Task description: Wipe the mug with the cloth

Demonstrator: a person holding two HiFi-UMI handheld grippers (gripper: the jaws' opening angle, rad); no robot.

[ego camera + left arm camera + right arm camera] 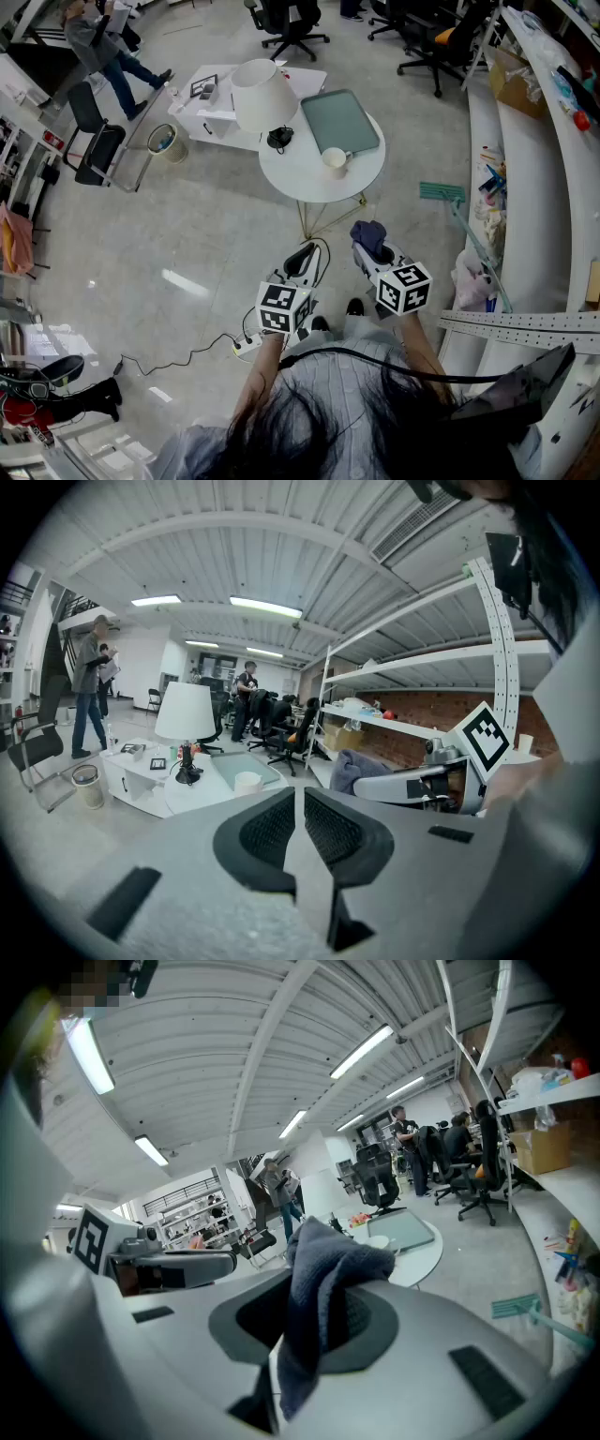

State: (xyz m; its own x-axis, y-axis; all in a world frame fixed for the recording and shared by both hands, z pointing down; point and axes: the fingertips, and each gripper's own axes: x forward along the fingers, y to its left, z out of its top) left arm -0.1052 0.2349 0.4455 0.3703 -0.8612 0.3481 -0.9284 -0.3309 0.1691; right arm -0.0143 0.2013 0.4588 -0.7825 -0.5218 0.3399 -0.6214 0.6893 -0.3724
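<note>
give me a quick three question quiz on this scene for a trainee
1. True or false: the right gripper is shut on the cloth.
2. The mug stands on: A the round table, B the floor, C a chair.
3. Fill in: the left gripper, jaws closed, holds ____.
Key: 1 true; 2 A; 3 nothing.

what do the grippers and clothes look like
Pale grey plastic, left gripper and right gripper alike, with black textured jaw pads; each carries a white cube of black square markers. The person wears a pale striped shirt, crossed by a black cable.
</note>
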